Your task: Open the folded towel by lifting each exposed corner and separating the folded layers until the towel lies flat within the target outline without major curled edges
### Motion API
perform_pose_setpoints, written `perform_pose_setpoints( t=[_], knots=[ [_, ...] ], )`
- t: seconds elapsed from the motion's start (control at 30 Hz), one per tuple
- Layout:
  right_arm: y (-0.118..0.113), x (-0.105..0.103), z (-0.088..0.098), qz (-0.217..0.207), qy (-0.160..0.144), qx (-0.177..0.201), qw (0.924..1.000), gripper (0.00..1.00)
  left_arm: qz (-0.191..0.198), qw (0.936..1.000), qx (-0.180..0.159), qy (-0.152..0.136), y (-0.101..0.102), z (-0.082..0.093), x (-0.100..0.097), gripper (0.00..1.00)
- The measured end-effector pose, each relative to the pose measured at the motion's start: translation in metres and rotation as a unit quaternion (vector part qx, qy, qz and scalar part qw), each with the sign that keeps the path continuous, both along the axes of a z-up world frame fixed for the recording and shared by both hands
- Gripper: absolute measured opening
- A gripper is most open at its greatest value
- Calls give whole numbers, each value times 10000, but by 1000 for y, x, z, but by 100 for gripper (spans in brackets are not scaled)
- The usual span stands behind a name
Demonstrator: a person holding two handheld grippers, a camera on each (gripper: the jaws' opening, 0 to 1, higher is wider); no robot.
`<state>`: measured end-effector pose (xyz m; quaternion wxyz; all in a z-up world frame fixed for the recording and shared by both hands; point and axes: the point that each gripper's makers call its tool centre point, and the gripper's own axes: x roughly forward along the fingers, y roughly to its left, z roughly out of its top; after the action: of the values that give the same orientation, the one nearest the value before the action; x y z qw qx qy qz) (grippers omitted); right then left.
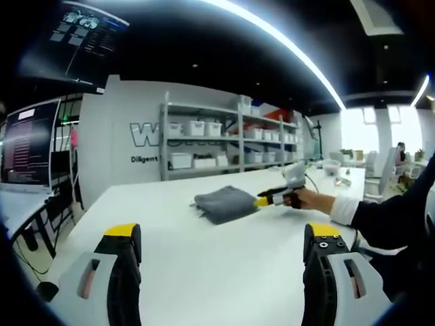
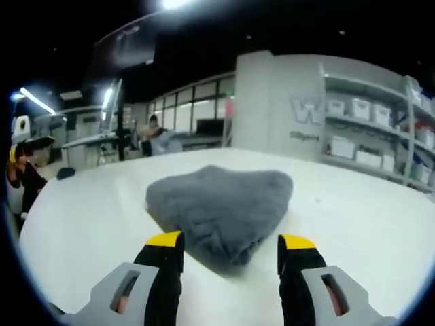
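on the far left of the left gripper view, two monitors: one overhead (image 1: 80,42), one lower on a side desk (image 1: 28,144), both showing dark screens with text. right of them a white wall with partial lettering, then a grey shelving unit (image 1: 231,139) loaded with white bins. white table (image 1: 170,224) runs across the middle. grey folded towel (image 1: 225,203) sits on it around centre, still folded, layers stacked, no corner lifted. just right of the towel the right gripper (image 1: 261,200) comes in from the right, yellow tips at the towel's right edge, touching or nearly so, can't tell which. a hand (image 1: 307,200) with a white cuff and dark sleeve holds it. left gripper (image 1: 223,239) is in the foreground, jaws wide apart, yellow tips clear of everything, nothing between them, well short of the towel.

right gripper view, left to right: the left gripper (image 2: 19,159) sits at the far left edge, held off the table's end, small and partly cut off. desks and a seated person in the background, then a glass partition, a wall with lettering, shelves with white bins on the right. towel (image 2: 221,204) is dead centre on the table (image 2: 360,224), fluffy, folded, near corner pointing toward the camera. right gripper (image 2: 230,242) jaws released, spread wide, one yellow tip either side of that near corner, which lies between them ungripped.
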<state>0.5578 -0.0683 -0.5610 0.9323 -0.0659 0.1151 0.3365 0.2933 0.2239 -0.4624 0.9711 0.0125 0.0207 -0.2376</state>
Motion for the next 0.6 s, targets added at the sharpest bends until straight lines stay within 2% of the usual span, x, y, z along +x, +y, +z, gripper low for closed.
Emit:
perform_pose_setpoints(
  t=[0.2,0.3,0.6],
  knots=[
    [1,-1,-3,6,84,83,9999,46,17,10000,12,-2,1,0,0,97],
    [2,-1,-2,14,99,141,9999,46,7,10000,21,-1,0,0,0,97],
    [0,0,-10,-71,145,2,9999,44,-44,10000,55,25,-3,-2,0,97]
  ],
)
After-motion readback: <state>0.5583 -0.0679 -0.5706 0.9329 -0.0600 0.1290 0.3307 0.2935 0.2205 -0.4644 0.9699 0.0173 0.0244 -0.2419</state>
